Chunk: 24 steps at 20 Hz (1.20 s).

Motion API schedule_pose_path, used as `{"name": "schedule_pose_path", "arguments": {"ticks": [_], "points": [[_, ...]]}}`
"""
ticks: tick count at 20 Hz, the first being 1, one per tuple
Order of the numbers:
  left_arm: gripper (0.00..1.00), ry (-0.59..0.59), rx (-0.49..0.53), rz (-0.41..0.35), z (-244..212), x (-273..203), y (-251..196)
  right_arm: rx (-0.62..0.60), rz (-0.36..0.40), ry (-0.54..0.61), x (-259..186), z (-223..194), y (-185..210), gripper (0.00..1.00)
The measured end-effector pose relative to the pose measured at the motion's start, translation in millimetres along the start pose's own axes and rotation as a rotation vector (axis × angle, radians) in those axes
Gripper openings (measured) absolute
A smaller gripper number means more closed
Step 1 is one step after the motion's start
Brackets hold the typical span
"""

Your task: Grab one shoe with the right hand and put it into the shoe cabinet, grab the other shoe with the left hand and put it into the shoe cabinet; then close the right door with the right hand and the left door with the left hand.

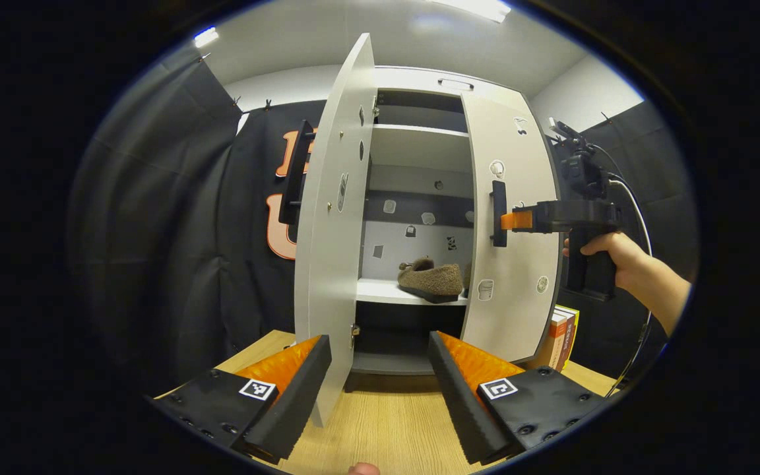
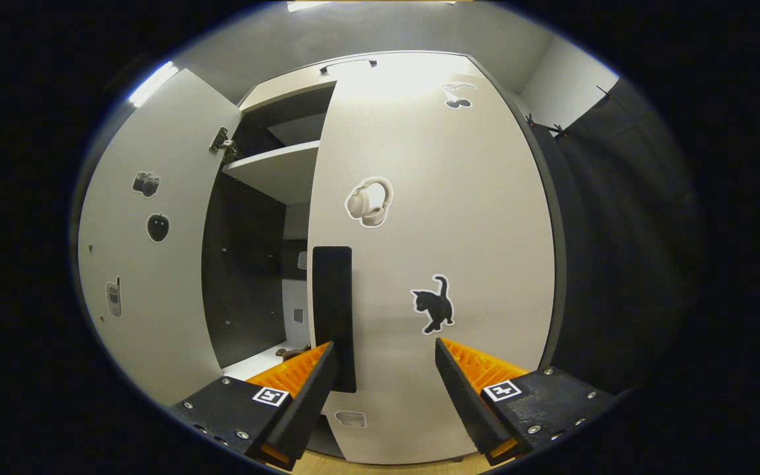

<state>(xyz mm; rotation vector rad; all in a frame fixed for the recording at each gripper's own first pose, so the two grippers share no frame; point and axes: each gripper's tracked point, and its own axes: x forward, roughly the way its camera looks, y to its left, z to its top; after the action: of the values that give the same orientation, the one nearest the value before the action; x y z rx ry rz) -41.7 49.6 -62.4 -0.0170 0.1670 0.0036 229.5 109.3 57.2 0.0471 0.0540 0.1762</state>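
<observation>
Right door closing stage; shoes stowed.

The right gripper [image 2: 383,369], jaws apart, sits at the right door [image 2: 433,251] beside its handle [image 2: 334,316]. The left gripper [image 1: 380,376] is also spread. A shoe [image 1: 431,280] rests on the shelf [image 1: 380,291]. The rigid, light, hinged panel likely yields to a push near the handle.

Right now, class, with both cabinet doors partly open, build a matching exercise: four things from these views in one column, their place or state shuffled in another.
Things:
1. brown shoe
2. left door
3. right door
4. books

Places or states:
A. standing on the table right of the cabinet
B. lying on a white shelf inside
C. swung wide open
D. nearly closed, right gripper at its handle

Pairs: 1-B, 2-C, 3-D, 4-A
</observation>
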Motion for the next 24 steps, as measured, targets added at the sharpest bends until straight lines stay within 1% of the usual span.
{"name": "schedule_pose_path", "arguments": {"ticks": [5,6,7,11,14,15,16,17,18,21,23,24], "points": [[0.96,0.002,-0.011,0.025,3,-5,10,-0.001,-0.023,0.008,-2,0,-2,0.92],[0.94,0.001,-0.023,0.029,6,-6,13,-0.002,-0.022,0.01,-6,0,-2,0.92],[0.97,-0.004,-0.031,0.034,9,-7,17,0.006,-0.017,0.003,-13,3,-2,0.92],[0.96,-0.022,-0.03,0.076,28,-9,38,0.005,-0.032,-0.031,-52,11,-15,0.92],[0.96,-0.046,-0.06,0.092,47,-6,52,0.015,-0.04,-0.03,-85,9,-23,0.92],[0.94,-0.048,-0.059,0.103,52,-5,57,0.024,-0.04,-0.028,-97,8,-25,0.92],[0.99,-0.057,-0.05,0.115,55,-6,64,0.033,-0.036,-0.032,-109,8,-26,0.92],[0.94,-0.068,-0.04,0.132,59,-5,71,0.039,-0.037,-0.039,-121,8,-27,0.92],[0.96,-0.069,-0.033,0.148,63,-4,80,0.04,-0.041,-0.044,-133,7,-29,0.92],[0.97,-0.057,0.0,0.201,69,-1,107,0.045,-0.056,-0.036,-165,-1,-32,0.92],[0.96,-0.069,0.031,0.242,80,2,124,0.061,-0.059,-0.039,-187,-5,-32,0.92],[0.93,-0.077,0.04,0.259,86,6,131,0.061,-0.067,-0.039,-197,-9,-33,0.92]]}}
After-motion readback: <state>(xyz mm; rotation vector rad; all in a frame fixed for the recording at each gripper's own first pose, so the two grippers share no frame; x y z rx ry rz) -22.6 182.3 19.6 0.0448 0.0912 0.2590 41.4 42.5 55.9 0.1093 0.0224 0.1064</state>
